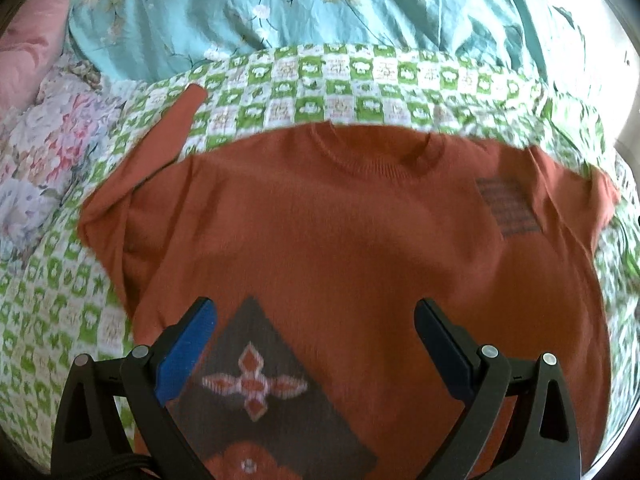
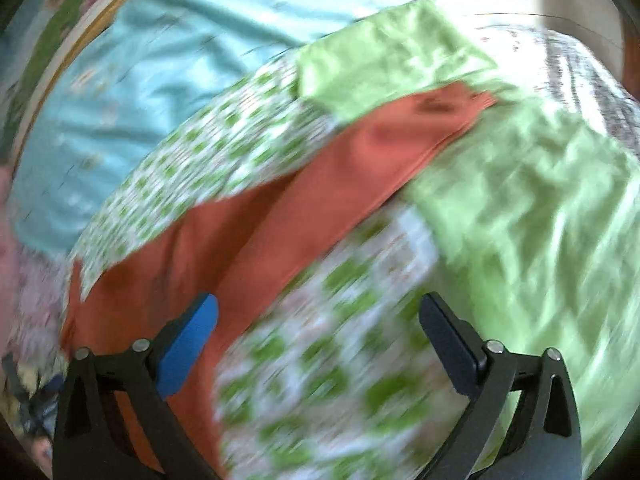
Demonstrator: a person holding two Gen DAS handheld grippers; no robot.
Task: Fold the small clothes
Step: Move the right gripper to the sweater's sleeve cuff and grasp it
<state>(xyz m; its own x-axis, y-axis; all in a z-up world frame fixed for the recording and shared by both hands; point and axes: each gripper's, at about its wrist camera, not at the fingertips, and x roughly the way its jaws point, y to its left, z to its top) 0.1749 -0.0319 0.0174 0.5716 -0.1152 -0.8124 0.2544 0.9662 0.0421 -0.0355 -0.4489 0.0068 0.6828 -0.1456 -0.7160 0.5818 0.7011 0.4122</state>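
A rust-orange sweater [image 1: 340,240] lies spread flat on the green-and-white checked bedspread [image 1: 320,76], collar at the far side, a dark diamond motif [image 1: 260,384] on its near part. My left gripper [image 1: 316,316] hovers open over the sweater's lower front, nothing between its fingers. One sleeve [image 1: 176,120] points up and left. In the blurred right wrist view, the sweater's other sleeve [image 2: 320,184] stretches diagonally up and right, its cuff resting on a light green garment [image 2: 520,208]. My right gripper [image 2: 320,312] is open above the bedspread [image 2: 320,380], beside the sleeve, holding nothing.
A turquoise floral quilt [image 1: 280,8] is bunched along the far side of the bed. Pink and floral pillows [image 1: 44,128] lie at the left. The light green garment covers the bed's right part, with a pale patterned cloth [image 2: 560,64] beyond it.
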